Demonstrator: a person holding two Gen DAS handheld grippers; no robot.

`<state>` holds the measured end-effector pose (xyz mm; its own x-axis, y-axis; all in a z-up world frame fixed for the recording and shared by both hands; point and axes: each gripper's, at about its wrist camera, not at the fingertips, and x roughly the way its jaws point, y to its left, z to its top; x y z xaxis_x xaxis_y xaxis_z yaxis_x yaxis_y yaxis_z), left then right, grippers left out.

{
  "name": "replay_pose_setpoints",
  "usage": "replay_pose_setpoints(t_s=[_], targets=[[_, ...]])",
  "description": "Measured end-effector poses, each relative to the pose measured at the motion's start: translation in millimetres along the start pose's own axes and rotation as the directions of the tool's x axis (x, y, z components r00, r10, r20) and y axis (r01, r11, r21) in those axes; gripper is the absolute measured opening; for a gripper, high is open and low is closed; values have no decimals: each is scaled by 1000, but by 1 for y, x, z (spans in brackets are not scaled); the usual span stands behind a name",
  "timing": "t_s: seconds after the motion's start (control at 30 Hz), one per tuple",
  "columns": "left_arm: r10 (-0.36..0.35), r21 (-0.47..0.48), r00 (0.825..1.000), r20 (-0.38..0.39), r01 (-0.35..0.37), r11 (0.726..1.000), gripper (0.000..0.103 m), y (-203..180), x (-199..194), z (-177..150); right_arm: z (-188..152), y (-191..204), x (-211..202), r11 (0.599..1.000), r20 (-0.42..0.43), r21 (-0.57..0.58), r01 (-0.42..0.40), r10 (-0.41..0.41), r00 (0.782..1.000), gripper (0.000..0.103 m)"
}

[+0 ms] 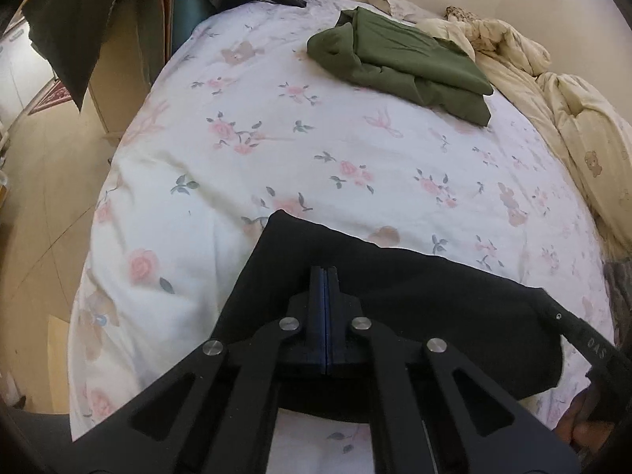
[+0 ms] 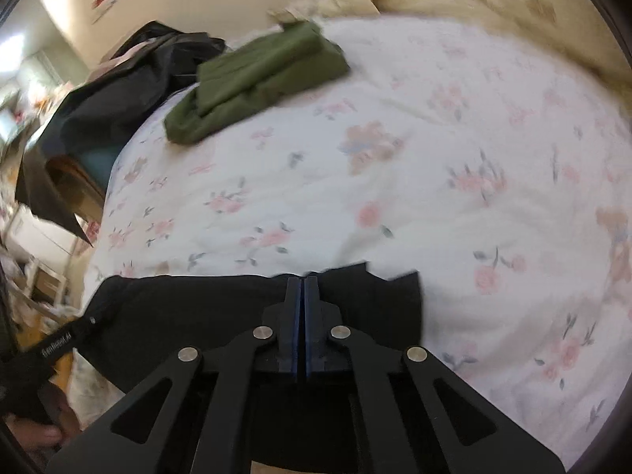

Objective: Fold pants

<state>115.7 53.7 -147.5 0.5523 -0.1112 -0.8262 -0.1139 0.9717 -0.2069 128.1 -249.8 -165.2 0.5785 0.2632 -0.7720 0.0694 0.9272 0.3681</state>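
Black pants point(image 1: 395, 288) on a white sheet point(image 1: 316, 166) (pink roses), beside an olive-green garment point(image 1: 399, 63).

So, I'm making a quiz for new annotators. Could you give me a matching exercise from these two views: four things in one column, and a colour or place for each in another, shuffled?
Things:
1. pants
2. folded garment
3. bedsheet
4. quilt

Descriptions:
A. olive green, lying at the far side of the bed
B. cream, bunched along the bed's edge
C. black, under both grippers at the near edge
D. white with pink flowers

Pairs: 1-C, 2-A, 3-D, 4-B
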Motion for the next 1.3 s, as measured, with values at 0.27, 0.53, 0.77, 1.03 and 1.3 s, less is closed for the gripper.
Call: replay_pose_setpoints(t_s=[0.27,0.53,0.77,1.03,1.3], targets=[[12,-153,992,-124,-31,988,1,32,-10,4,2,-74,-14,952,-94,301,55,-27,995,5],[19,-94,986,-167,-35,995,83,47,-53,44,20,-89,-36,930,-193,366,-20,97,976,32],[-133,-92,960,-247,113,989,90,32,-28,59,17,-73,-15,892,-243,407,-196,312,918,72],[-150,-111,887,-437,112,987,90,25,36,33,6,-52,11,924,-334,317,-213,319,887,72],[-159,-14,904,-397,168,986,90,14,31,19,0,-46,19,914,-338,337,-228,343,876,74]])
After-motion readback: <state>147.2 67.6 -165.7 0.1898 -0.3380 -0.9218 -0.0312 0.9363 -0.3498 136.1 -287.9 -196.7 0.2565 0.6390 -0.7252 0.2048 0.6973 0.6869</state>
